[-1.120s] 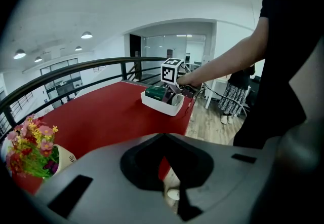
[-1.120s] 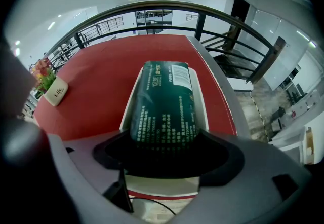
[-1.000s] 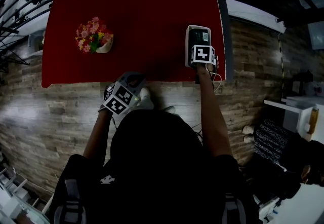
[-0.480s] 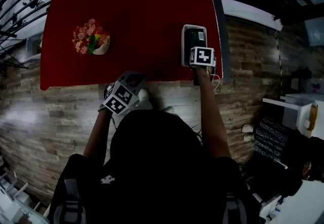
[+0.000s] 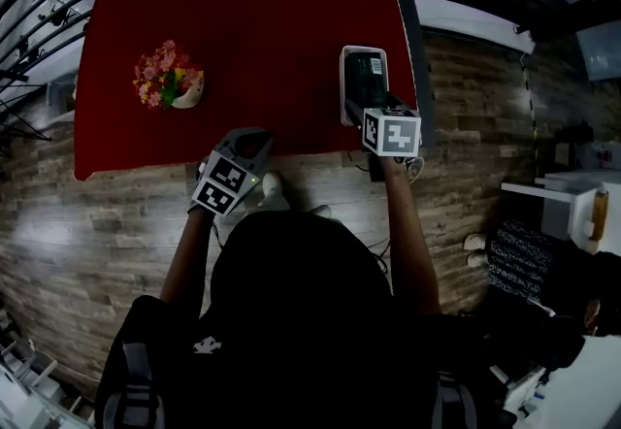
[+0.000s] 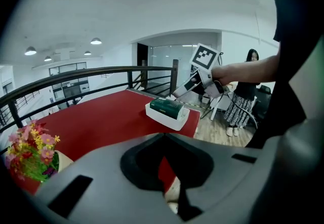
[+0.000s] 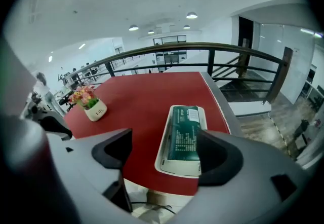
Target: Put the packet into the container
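One green packet point(image 7: 185, 139) noted lying flat inside white container point(image 7: 178, 168), just ahead of and below right gripper point(image 7: 164, 153). Jaws just opened wide, gripping nothing. Left gripper point(image 6: 164, 167) clenched, empty, well off to the side. Judged light, crinkly, a bit slippery. Best pinched across long edges, mid-length.

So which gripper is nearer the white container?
Right. The right gripper, jaws just opened and empty, hangs over the near end of the white container. The left gripper is shut at the near edge of the red table, far to the container's left.
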{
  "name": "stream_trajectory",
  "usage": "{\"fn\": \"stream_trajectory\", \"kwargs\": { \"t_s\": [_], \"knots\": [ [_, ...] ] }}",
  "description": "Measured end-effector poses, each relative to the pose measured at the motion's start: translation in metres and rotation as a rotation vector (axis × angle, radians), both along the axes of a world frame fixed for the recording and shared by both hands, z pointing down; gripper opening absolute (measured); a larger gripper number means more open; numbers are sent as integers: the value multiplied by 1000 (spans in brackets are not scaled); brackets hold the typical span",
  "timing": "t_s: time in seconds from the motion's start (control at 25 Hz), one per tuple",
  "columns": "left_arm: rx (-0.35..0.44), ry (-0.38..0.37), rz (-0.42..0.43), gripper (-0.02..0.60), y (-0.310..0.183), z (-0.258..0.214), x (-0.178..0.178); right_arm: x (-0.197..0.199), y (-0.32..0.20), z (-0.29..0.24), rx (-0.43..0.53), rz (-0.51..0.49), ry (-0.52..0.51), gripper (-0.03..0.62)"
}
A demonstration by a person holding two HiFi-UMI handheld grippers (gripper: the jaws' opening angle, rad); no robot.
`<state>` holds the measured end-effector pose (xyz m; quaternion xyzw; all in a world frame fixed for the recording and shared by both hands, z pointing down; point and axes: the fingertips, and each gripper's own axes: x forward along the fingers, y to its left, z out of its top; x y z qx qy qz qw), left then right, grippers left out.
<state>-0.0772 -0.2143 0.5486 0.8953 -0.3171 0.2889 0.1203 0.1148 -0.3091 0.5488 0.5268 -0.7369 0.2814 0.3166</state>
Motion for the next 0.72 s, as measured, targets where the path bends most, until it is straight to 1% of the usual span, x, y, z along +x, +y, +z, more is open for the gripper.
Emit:
{"fn": "stream_trajectory", "kwargs": {
  "t_s": [0.08, 0.2, 0.4, 0.52, 0.56, 0.72],
  "knots": [
    [14, 16, -8, 11, -1, -5, 4, -8, 10, -7, 28, -13, -49, 393],
    [22, 38, -8, 11, 0, -8, 9, -13, 24, -17, 80, -19, -73, 251],
    [19, 56, -16, 11, 3, -8, 12, -30, 40, -39, 168, -55, -181, 158],
    [29, 67, -21, 11, 4, -11, 14, -39, 49, -49, 228, -99, -213, 64],
    [33, 72, -23, 11, 5, -13, 15, -42, 52, -52, 245, -112, -224, 46],
    [39, 118, -39, 11, 5, -21, 20, -52, 63, -61, 292, -149, -257, 29]
  ]
}}
